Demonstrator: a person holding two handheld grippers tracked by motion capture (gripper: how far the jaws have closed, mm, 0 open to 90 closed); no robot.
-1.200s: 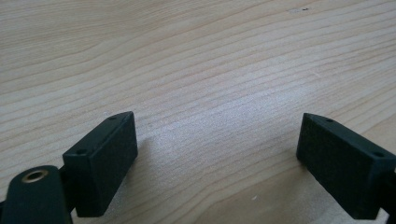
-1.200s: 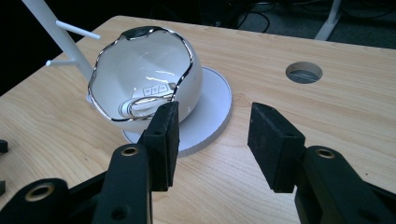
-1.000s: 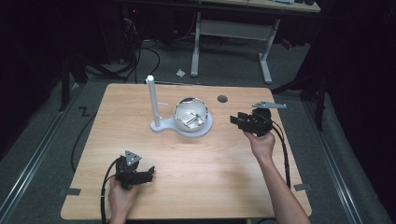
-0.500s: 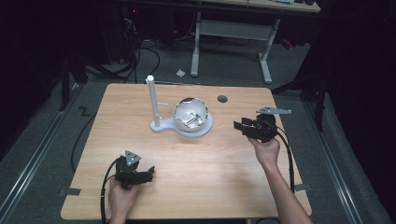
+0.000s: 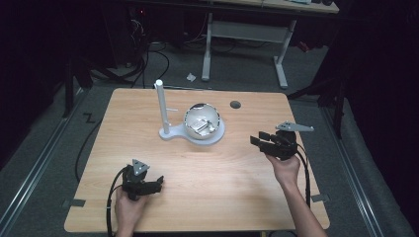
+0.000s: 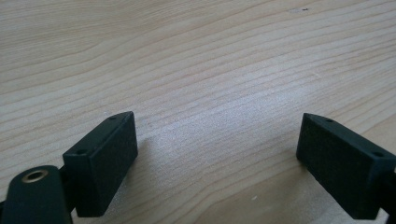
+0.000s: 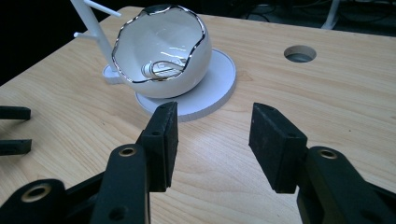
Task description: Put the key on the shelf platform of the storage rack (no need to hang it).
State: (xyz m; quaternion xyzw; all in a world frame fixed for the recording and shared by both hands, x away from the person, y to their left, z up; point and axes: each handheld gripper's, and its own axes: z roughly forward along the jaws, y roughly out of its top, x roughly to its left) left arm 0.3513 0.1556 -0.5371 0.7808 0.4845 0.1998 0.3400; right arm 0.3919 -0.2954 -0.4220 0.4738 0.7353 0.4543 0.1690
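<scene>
Facing white bowl (image 7: 161, 51), right claw (image 7: 212, 135) spread, empty; left claw (image 6: 219, 163) spread above table (image 6: 210, 70).

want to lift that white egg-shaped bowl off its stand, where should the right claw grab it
Grip the wavy silver rim of the bowl on its near wall, one pad inside, one outside, coming from above. The round body looks too wide and slick to pinch. The right claw is open, short of the stand.

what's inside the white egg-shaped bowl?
The white egg-shaped bowl holds a loop of thin silvery metal, resting at the bottom. The near wall covers its lower part, so what it is stays unclear.
</scene>
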